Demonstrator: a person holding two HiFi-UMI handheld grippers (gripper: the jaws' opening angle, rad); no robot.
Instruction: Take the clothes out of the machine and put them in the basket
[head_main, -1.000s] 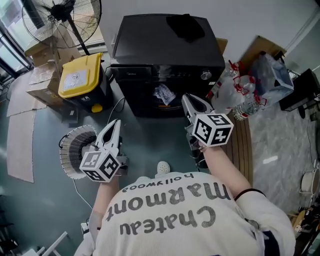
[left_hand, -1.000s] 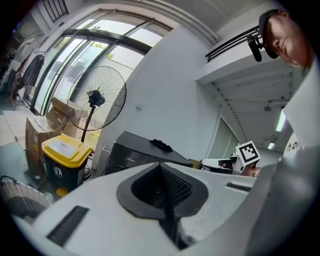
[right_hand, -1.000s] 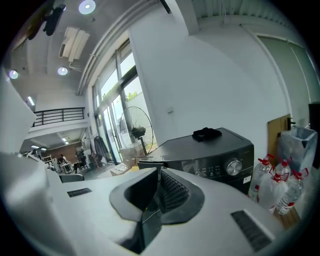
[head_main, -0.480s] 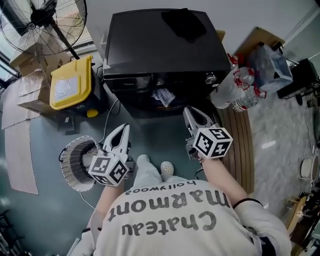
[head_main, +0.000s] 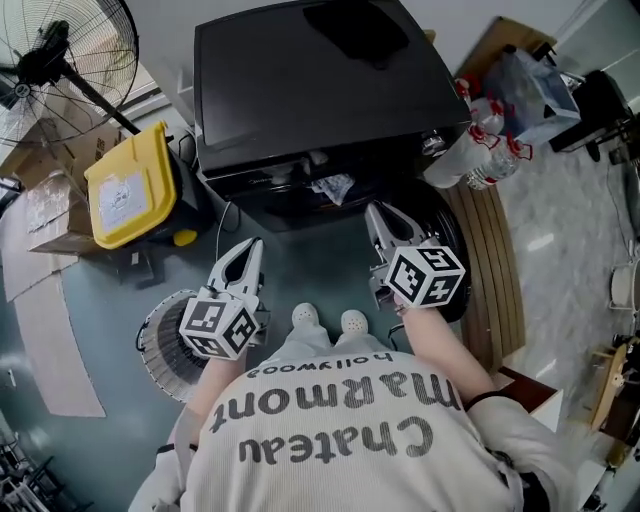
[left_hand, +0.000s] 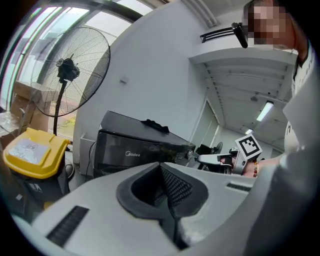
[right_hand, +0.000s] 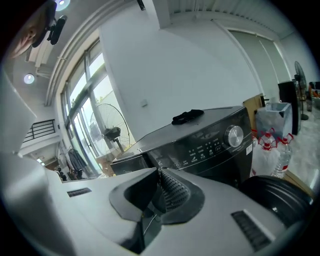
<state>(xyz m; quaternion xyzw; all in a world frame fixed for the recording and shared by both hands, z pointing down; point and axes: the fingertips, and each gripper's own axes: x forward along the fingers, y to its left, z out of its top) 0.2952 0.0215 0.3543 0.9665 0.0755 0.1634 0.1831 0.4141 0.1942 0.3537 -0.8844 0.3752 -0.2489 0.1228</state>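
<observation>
A black front-loading washing machine (head_main: 300, 90) fills the top of the head view, with its round door (head_main: 452, 262) swung open at the right. A pale bunched garment (head_main: 333, 187) shows in the drum opening. The white ribbed basket (head_main: 160, 345) sits on the floor at lower left, partly behind my left gripper (head_main: 248, 252). That gripper is shut and empty, short of the machine front (left_hand: 130, 147). My right gripper (head_main: 378, 214) is also shut and empty, its tips just below the drum opening. Its own view shows the control panel (right_hand: 215, 145).
A dark cloth (head_main: 360, 30) lies on top of the machine. A yellow-lidded bin (head_main: 125, 195) and a standing fan (head_main: 45, 55) are to the left, with cardboard beyond. Bagged water bottles (head_main: 480, 150) and a slatted wooden board (head_main: 490, 280) stand to the right. My shoes (head_main: 325, 320) are on the grey floor.
Both grippers have sunk and come closer to the machine front, staying shut and empty. The head view has shifted forward, so the machine looms larger and the basket lies nearer my left arm.
</observation>
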